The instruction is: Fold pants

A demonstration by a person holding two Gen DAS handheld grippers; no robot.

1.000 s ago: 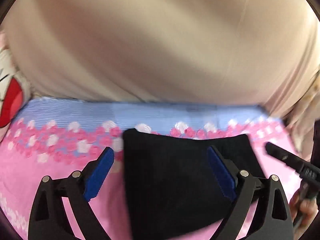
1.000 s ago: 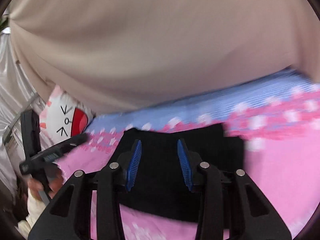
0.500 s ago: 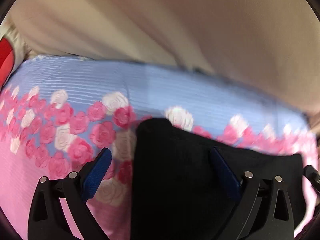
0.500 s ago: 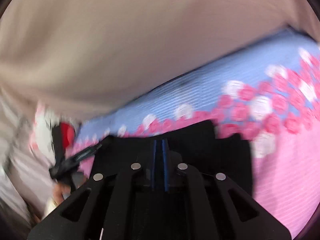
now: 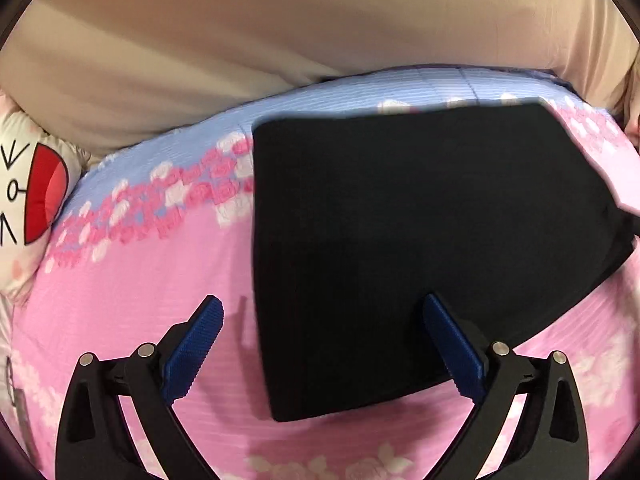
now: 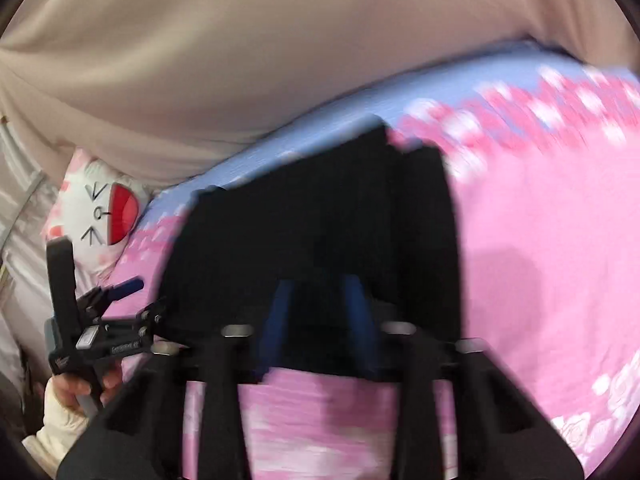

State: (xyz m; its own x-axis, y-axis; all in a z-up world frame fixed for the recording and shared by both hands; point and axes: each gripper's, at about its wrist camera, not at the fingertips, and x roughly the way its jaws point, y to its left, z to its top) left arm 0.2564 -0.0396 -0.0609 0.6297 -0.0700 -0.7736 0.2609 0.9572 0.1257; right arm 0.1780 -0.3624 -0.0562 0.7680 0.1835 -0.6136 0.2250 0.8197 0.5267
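The black pants point(image 5: 420, 240) lie folded into a flat block on the pink flowered bedsheet point(image 5: 132, 300). My left gripper point(image 5: 324, 348) hangs open and wide just above the pants' left edge. Its left pad point(image 5: 196, 344) is over the sheet and its right pad point(image 5: 452, 352) over the black cloth, touching nothing. In the blurred right wrist view my right gripper point(image 6: 318, 320) is at the near edge of the pants point(image 6: 320, 220). Black cloth fills the narrow gap between its blue pads. The left gripper point(image 6: 100, 308) shows there at the left, held by a hand point(image 6: 76, 392).
A beige padded headboard point(image 5: 320, 32) rises behind the bed. A white pillow with a cat face and red mouth point(image 5: 32, 184) lies at the far left. The sheet has a blue band with pink roses point(image 5: 168, 184) at its far end. Pink sheet lies right of the pants point(image 6: 540, 260).
The left gripper has sunk toward the pants, still open, and now straddles their left edge. The right gripper's jaws came together from apart and now have black cloth between the pads.
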